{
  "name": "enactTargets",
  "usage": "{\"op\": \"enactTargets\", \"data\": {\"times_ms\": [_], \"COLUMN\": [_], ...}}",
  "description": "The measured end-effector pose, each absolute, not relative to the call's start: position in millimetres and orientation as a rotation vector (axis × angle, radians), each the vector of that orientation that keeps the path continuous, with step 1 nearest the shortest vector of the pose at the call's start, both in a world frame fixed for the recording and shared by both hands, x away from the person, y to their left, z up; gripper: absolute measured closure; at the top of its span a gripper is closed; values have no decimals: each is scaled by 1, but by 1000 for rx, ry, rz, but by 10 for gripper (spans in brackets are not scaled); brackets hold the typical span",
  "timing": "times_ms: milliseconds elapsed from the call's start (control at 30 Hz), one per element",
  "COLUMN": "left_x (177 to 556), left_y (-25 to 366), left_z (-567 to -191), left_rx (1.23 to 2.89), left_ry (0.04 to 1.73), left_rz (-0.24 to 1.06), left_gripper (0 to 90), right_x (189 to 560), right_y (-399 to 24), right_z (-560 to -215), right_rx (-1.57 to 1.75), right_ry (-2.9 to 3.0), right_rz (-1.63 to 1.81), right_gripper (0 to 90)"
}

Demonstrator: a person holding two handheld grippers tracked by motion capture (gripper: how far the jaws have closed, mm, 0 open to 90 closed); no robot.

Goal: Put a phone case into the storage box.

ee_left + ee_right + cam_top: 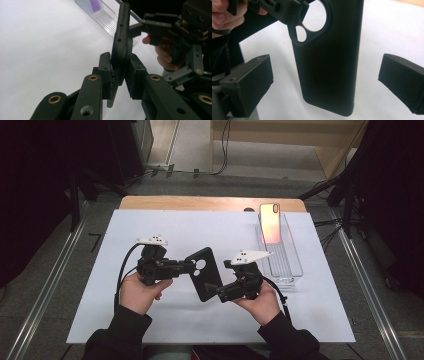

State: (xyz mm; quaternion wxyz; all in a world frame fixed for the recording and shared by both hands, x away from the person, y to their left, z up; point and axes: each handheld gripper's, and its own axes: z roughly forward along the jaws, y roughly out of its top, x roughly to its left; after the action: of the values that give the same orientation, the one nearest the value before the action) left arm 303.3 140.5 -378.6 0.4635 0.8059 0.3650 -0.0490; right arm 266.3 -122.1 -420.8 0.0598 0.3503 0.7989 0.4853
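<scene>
A black phone case (204,272) with round camera cut-outs hangs above the white mat between both hands. My left gripper (192,266) is shut on its camera end; in the left gripper view the pads (106,72) pinch the case (121,42) edge-on. My right gripper (212,290) stands open around the case's lower end. In the right gripper view the case (329,70) sits between the pads (249,82) with a gap on each side. An upright phone (270,223) with an orange-pink back stands in a clear tray (295,265) at the back right.
A white mat (150,320) covers the wooden table. The clear tray (105,15) lies just beyond the right hand. Dark stands and cables flank the table on the floor.
</scene>
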Motion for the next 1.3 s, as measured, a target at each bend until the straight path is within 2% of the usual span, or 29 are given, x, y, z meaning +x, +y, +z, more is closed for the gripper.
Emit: {"op": "enactTargets", "data": {"times_ms": [400, 1000, 1033, 1067, 1300], "left_x": [299, 287, 286, 285, 285], "left_y": [132, 107, 106, 105, 106], "left_z": [-378, -382, -383, -383, -381], "left_rx": [1970, 2040, 2045, 2043, 2042], "left_ry": [999, 987, 984, 987, 971], "left_rz": [-95, -109, -110, -105, -103], "left_gripper": [770, 770, 769, 769, 751], "right_x": [261, 263, 263, 262, 263], "right_y": [-104, -90, -90, -91, -93], "right_z": [-428, -436, -436, -436, -436], "right_rx": [1123, 1175, 1178, 1179, 1189], "right_ry": [2340, 2288, 2285, 2270, 2283], "right_rz": [1420, 1316, 1312, 1315, 1349], "right_gripper": [0, 0, 34, 115, 127]}}
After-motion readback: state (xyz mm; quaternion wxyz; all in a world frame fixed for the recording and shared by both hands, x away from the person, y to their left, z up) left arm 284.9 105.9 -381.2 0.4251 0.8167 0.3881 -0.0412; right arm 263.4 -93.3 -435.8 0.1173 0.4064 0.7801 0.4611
